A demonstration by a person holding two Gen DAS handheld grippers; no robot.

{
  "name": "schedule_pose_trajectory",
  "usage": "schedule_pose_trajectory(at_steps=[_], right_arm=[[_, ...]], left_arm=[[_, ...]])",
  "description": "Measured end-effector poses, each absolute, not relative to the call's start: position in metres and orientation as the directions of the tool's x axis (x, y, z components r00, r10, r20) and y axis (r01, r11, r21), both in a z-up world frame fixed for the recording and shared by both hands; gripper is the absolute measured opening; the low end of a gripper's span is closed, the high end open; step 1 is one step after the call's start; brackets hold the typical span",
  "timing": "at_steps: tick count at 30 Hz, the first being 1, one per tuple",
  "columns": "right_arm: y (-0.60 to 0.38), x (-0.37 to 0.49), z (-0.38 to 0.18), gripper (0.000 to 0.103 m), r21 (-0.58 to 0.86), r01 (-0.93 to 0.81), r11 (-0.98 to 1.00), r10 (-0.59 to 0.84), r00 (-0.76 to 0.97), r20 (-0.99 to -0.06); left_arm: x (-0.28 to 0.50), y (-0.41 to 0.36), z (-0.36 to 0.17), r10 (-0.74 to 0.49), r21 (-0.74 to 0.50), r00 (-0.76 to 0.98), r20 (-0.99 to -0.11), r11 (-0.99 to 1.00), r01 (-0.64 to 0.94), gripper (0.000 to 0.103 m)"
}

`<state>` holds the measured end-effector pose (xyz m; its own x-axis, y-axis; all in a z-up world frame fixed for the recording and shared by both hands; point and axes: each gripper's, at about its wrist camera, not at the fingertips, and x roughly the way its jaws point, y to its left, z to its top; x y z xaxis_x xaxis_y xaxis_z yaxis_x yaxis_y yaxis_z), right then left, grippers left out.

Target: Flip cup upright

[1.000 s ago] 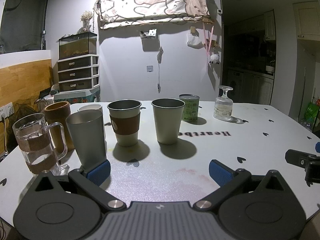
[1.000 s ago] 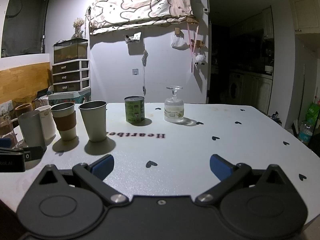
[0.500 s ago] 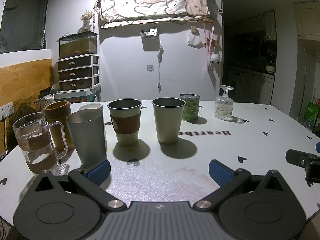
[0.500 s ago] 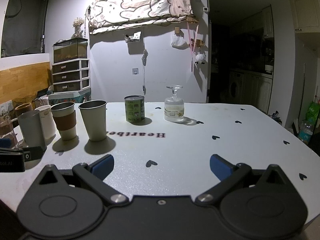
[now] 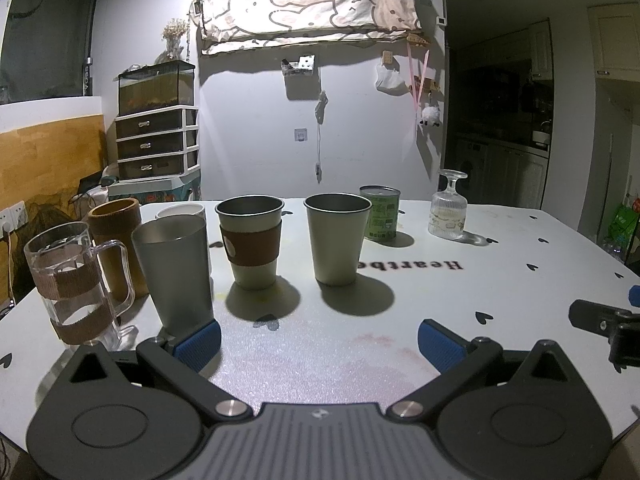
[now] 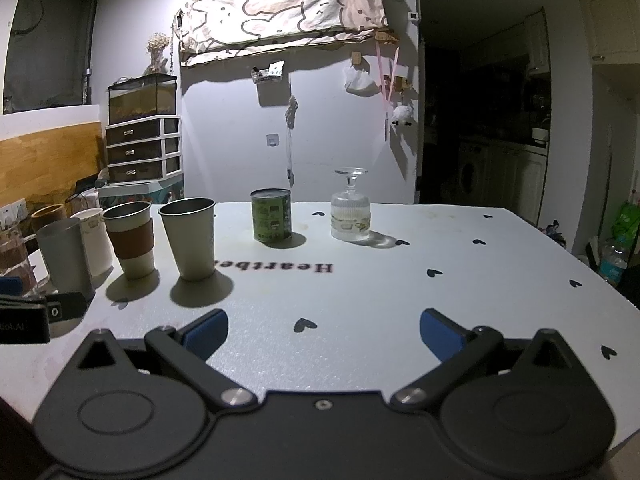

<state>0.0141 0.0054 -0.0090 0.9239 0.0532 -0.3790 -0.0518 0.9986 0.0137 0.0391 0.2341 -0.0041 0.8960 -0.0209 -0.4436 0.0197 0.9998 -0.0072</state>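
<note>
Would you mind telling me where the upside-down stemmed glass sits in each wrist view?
Left wrist: the stemmed glass stands far right of centre, on the table's far edge.
Right wrist: the glass stands just right of centre.
Shared landmark: the green can immediately to its left.

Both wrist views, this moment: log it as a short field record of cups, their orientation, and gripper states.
inverted: stemmed glass, foot up, and green can, closed end up
upright: steel cup, sleeved cup, grey tumbler, glass mug, wooden cup, white cup
left hand-held gripper: open, empty
right hand-held gripper: open, empty
surface: white table, heart print
</note>
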Motion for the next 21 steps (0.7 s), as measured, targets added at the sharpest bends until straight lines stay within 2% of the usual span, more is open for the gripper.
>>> schedule_pose_trajectory(at_steps=[9,15,21], right_arm=[[0.009,0.063,0.009,0.103,0.008,-0.077,0.997,0.075,0.941,-0.330],[0.019,0.135,0.025,0.103,0.083,-0.106,0.991,0.128,0.936,-0.329],[0.043,0.228,0.028,0.103,0.124,-0.133,0.983,0.173,0.900,-0.400]], left_arm=[[0.041,0.236,-0.018,-0.013,0.003,0.887,-0.462,1.000,0.016,0.103],[0.043,0.244,-0.029,0.003,0.008,0.872,-0.489,1.000,0.001,0.103],[0.043,0.263,-0.037,-0.010,-0.019,0.870,-0.492,1.000,0.001,0.103]])
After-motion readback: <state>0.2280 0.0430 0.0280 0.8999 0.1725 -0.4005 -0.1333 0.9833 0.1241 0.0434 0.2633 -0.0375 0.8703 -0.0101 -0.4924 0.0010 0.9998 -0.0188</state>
